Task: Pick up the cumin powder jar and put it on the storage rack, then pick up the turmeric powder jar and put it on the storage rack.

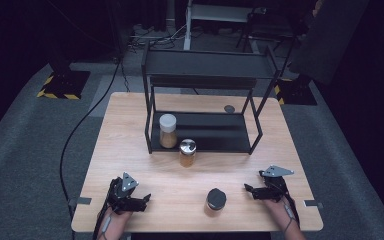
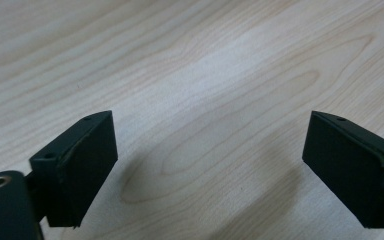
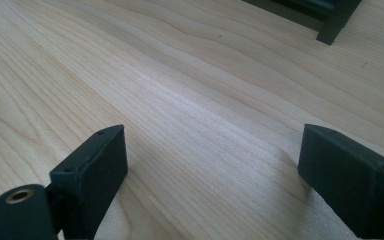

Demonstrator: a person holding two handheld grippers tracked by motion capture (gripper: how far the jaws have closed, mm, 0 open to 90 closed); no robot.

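My left gripper (image 1: 146, 199) rests low over the wooden table (image 1: 125, 150) near its front left corner, pointing right. In the left gripper view the left gripper (image 2: 207, 165) stands open, with bare wood between its black pads. My right gripper (image 1: 248, 189) sits near the front right and points left. In the right gripper view the right gripper (image 3: 212, 175) is also open and holds nothing. Between the two grippers a jar with a dark lid (image 1: 216, 199) stands by the front edge, apart from both.
A black two-tier rack (image 1: 207, 75) stands at the back middle, one foot (image 3: 332, 30) showing in the right gripper view. A white-lidded jar (image 1: 168, 131) is on its lower shelf. A silver-lidded jar (image 1: 187, 152) stands just before it. A small dark disc (image 1: 229, 108) lies behind.
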